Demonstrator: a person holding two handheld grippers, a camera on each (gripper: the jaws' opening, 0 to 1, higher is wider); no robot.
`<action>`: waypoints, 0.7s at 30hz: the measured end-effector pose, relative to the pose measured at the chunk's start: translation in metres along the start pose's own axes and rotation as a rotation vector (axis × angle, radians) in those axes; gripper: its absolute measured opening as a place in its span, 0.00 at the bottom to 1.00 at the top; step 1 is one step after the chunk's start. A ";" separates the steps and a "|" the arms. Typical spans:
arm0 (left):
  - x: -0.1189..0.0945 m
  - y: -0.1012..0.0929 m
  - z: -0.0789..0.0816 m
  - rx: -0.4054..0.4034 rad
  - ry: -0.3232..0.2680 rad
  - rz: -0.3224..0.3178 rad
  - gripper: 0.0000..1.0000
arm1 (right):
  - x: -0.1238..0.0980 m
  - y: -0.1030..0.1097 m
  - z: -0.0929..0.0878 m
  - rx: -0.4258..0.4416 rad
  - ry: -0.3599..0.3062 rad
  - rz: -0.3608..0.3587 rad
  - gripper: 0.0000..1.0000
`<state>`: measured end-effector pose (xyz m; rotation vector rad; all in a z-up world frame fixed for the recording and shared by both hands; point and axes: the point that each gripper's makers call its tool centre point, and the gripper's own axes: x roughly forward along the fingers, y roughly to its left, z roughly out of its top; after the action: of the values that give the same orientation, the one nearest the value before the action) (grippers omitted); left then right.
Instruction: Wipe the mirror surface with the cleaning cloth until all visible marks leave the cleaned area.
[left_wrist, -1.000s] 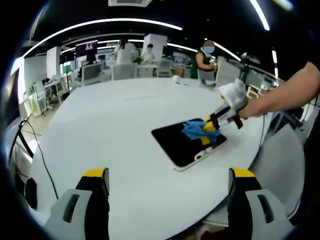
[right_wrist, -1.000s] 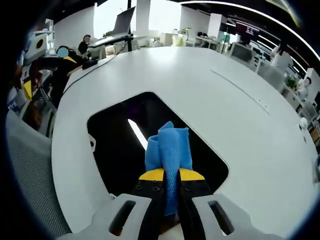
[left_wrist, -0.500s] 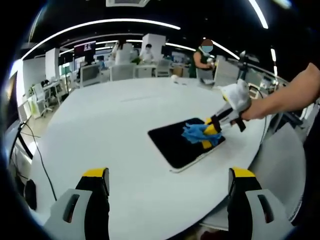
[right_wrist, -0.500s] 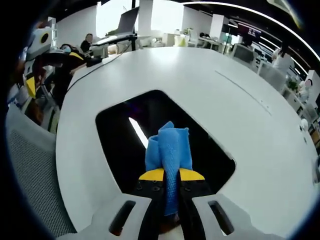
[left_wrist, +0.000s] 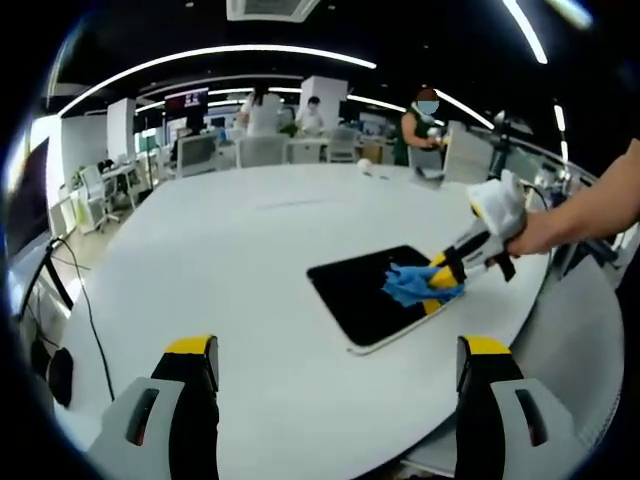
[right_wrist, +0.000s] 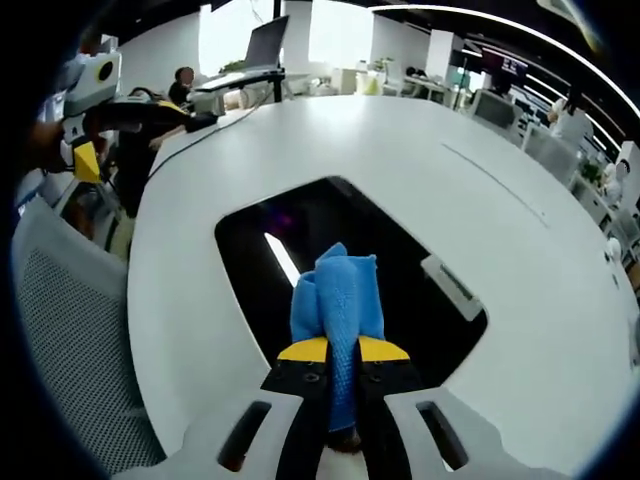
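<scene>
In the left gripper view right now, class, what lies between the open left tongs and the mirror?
Only bare white table lies between the left tongs and the mirror, in the left gripper view.

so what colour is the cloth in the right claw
Blue; the cloth shows best in the right gripper view.

The mirror (right_wrist: 340, 270) is glossy and dark, throwing back a bright streak of ceiling light (its face looks smooth). The cloth (right_wrist: 338, 300) is soft blue fabric with a fine woven texture, creased into folds. The table (right_wrist: 400, 160) is smooth, matt white. The chair (right_wrist: 70, 340) back is grey mesh.
</scene>
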<state>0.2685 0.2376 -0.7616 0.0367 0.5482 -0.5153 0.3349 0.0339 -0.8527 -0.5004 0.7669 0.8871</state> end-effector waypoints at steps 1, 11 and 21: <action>0.000 -0.002 0.000 0.004 0.002 -0.003 1.00 | -0.001 0.002 -0.001 -0.001 -0.001 0.003 0.04; 0.001 -0.013 -0.003 0.010 0.009 -0.015 1.00 | -0.005 0.013 -0.004 -0.018 -0.008 0.026 0.04; 0.003 -0.016 -0.005 0.012 0.014 -0.021 1.00 | -0.009 0.025 -0.008 -0.024 -0.007 0.055 0.04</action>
<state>0.2611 0.2233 -0.7657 0.0457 0.5599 -0.5394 0.3076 0.0376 -0.8529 -0.4992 0.7675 0.9496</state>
